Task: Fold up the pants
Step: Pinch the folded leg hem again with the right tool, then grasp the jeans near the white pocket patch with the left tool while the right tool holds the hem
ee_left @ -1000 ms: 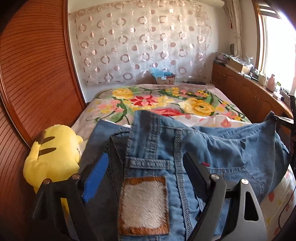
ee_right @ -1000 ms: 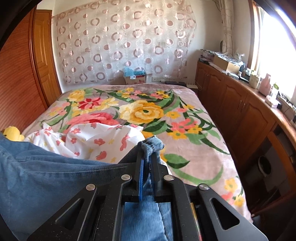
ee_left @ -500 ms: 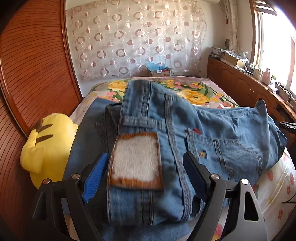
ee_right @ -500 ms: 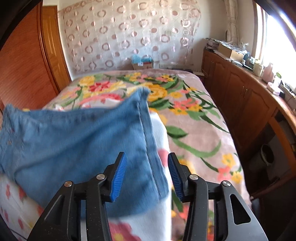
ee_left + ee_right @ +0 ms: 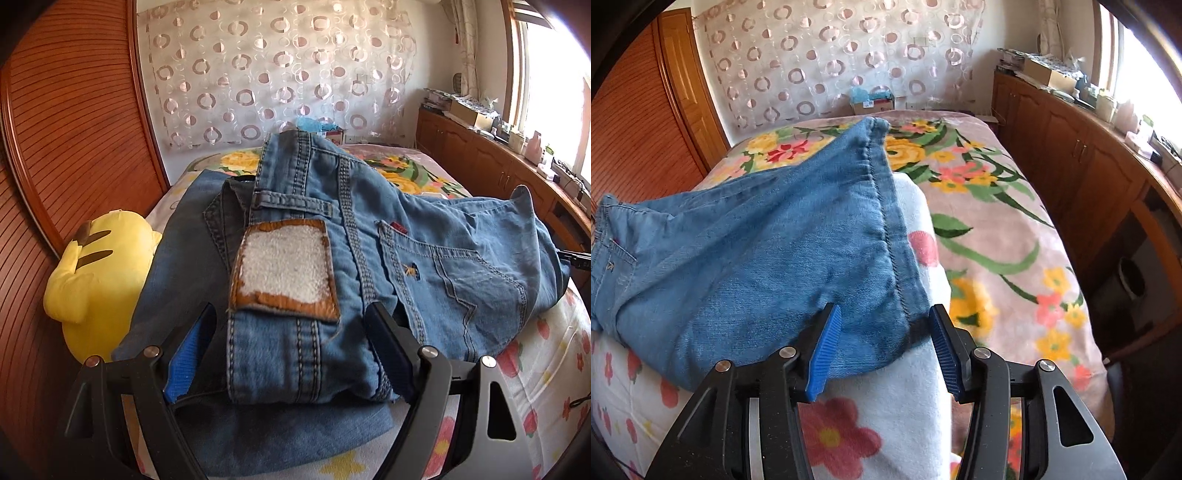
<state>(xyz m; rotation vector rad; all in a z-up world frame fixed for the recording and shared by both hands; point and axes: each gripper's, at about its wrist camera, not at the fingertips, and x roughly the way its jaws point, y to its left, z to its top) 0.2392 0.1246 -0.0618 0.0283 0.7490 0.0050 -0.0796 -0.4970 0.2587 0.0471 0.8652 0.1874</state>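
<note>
Nearest, the left gripper (image 5: 291, 350) is now standing with fingers spread around the waistband, no longer clamping it; a second ago the jeans (image 5: 369, 266) were hanging lifted. The right gripper (image 5: 882, 347) is likewise gaping, having let go of the hem it was pinching. Just beyond, the jeans are lying folded over on the floral blanket (image 5: 894, 424), the leg hem running toward the far side. Farther left, a yellow plush toy (image 5: 99, 280) is sitting. The fold looks dropped, with smoothing probably coming next.
</note>
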